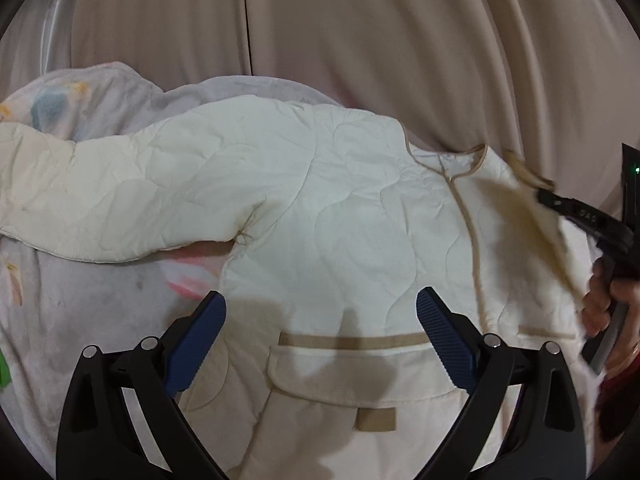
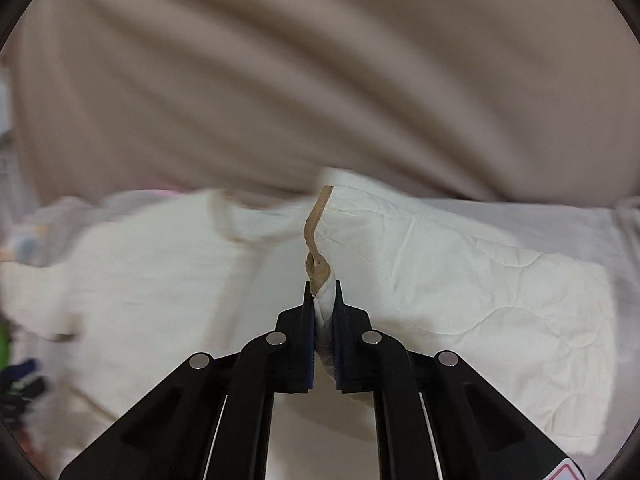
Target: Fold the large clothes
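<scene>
While angled downward, the right hand-held gripper (image 2: 322,300) pinches the jacket (image 2: 460,272).

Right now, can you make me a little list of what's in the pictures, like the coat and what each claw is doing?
coat: cream quilted jacket with tan trim, spread out front side up
sleeve: one sleeve stretched out to the side
pocket: flap pocket near the hem
underneath: pale printed blanket
behind: beige curtain
left claw: open, above the jacket, holding nothing
right claw: shut on the jacket's tan-trimmed edge
</scene>
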{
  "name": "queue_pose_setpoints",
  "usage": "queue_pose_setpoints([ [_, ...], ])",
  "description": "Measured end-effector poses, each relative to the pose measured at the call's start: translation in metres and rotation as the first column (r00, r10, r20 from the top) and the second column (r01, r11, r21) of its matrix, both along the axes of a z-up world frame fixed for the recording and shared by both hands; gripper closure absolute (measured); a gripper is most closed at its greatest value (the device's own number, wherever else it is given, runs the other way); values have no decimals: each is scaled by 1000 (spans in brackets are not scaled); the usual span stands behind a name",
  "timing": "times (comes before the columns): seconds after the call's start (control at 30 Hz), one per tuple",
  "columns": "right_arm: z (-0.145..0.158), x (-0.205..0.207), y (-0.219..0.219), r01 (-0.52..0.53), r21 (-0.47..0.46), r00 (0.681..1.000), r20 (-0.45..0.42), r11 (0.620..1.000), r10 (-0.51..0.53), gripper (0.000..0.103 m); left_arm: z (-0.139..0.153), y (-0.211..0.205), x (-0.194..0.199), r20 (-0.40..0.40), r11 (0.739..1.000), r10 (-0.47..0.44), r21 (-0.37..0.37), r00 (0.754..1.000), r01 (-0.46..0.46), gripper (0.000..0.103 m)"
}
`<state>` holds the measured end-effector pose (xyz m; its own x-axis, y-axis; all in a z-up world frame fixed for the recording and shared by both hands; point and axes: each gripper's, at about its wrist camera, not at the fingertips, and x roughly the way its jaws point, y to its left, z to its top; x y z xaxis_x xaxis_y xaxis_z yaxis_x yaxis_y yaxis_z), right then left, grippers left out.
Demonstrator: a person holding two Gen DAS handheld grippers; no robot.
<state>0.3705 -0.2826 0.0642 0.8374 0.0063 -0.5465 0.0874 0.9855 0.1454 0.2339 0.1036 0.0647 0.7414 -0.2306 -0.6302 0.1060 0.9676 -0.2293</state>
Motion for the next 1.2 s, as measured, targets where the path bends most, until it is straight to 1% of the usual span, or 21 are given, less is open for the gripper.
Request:
queue_pose_setpoints([
  [0.1,-10,20,77,-217,87,976,-2,972,218,95,-1,5,13,-30,995,-19,-95,999,16,9],
  [0.17,-37,39,125,-316,97,945,-58,944,322,90,-6,6,24,-62,990,-28,-143,998,18,9],
  [0.2,-51,44,143,-347,94,930,-95,933,356,90,-10,6,29,-84,986,-29,-164,996,15,9],
  [0.27,-75,44,169,-374,57,909,-176,926,378,80,-20,7,40,-132,979,-34,-203,991,7,9],
  [0.3,-76,40,178,-379,32,907,-182,925,379,79,-24,6,45,-150,975,-43,-223,988,8,9],
  [0.33,-73,19,178,-393,25,905,-166,919,392,74,-29,5,51,-170,969,-57,-246,984,14,9],
  [0.37,-66,7,172,-405,36,903,-142,914,405,65,-32,3,56,-185,965,-65,-260,981,15,10],
  [0.43,-57,-21,144,-399,74,910,-87,914,405,55,-39,-4,66,-208,962,-80,-273,975,20,10],
  [0.5,-48,-48,111,-357,93,931,-51,930,362,54,-43,-14,76,-221,959,-101,-281,970,36,10],
  [0.63,-51,-97,45,-187,106,980,-49,977,193,53,-50,-44,95,-243,963,-134,-261,961,68,11],
  [0.7,-59,-120,11,-84,120,993,-71,989,93,52,-49,-55,103,-240,963,-159,-253,958,97,32],
  [0.73,-64,-129,-4,-45,142,995,-79,989,56,51,-47,-60,106,-242,957,-188,-265,952,121,61],
  [0.77,-70,-137,-21,-6,178,996,-91,984,22,51,-46,-63,110,-241,947,-219,-287,945,146,86],
  [0.8,-73,-143,-33,26,208,995,-100,978,-5,51,-42,-66,113,-232,940,-232,-303,945,156,94],
  [0.83,-78,-147,-46,65,240,993,-111,969,-39,51,-34,-67,115,-211,936,-240,-308,947,169,96],
  [0.93,-82,-149,-77,127,296,988,-125,947,-93,51,7,-64,110,-57,940,-233,-270,971,209,98],
  [0.97,-82,-148,-83,133,310,988,-122,941,-99,51,22,-58,105,2,940,-218,-269,976,211,98],
  [1.03,-82,-142,-92,143,352,988,-111,925,-111,51,39,-40,98,73,938,-181,-286,981,195,98],
  [1.1,-84,-133,-102,141,386,988,-109,912,-106,51,34,-26,102,68,950,-134,-275,989,148,98],
  [1.13,-87,-124,-102,135,399,988,-117,907,-96,51,24,-24,108,43,961,-114,-247,993,122,98],
  [1.2,-94,-116,-107,149,419,985,-140,895,-99,51,-8,-28,123,-49,983,-96,-160,994,87,98],
])
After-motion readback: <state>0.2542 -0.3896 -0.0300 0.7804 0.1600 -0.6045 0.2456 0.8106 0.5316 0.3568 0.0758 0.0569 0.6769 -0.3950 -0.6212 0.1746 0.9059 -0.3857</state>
